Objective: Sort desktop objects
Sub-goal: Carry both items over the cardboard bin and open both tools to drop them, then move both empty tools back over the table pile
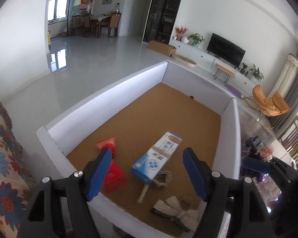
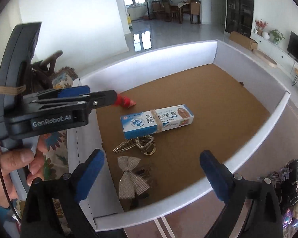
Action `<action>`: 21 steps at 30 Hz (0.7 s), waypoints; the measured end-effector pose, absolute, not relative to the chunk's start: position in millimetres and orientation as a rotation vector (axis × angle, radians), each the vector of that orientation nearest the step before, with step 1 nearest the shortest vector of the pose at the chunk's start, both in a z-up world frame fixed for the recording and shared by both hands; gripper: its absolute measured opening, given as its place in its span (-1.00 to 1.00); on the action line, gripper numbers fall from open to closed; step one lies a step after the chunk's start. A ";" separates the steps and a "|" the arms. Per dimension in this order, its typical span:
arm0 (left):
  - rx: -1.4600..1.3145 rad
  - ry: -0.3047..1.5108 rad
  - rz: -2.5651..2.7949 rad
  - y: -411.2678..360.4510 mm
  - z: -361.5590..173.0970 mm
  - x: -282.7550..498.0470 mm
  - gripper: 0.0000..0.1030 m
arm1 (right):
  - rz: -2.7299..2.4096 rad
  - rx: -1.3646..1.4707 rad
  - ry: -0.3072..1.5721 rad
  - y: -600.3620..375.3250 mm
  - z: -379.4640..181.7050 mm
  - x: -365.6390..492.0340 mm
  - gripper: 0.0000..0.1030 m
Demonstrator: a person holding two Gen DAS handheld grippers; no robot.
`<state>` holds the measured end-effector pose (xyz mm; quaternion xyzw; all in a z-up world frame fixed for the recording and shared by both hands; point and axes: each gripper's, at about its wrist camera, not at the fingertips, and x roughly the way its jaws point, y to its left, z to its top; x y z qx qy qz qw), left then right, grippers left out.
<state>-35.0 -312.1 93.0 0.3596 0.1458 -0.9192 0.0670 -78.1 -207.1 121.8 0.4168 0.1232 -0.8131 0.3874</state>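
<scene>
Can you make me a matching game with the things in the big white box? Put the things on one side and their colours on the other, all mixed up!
Things:
1. long box
2. bow
3. packet
4. hair clips

Colours:
A. red
B. shiny gold
C. blue and white
D. beige stripes

Pairs: 1-C, 2-D, 3-A, 4-B
</scene>
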 end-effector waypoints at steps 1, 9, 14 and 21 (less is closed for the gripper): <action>1.054 0.448 -2.821 -299.1 101.1 -28.6 0.42 | -2.105 1.021 0.287 -189.6 129.0 -74.6 0.89; 1.026 0.355 -3.293 -147.0 129.1 8.0 0.91 | -2.523 0.927 0.303 10.9 114.2 -37.7 1.00; 1.295 0.223 -3.423 -50.9 85.0 6.7 0.95 | -2.755 1.284 0.143 146.5 52.5 -23.5 1.00; 1.515 -0.036 -3.302 20.6 10.0 -2.2 0.95 | -2.840 1.434 -0.098 237.1 18.2 19.1 1.00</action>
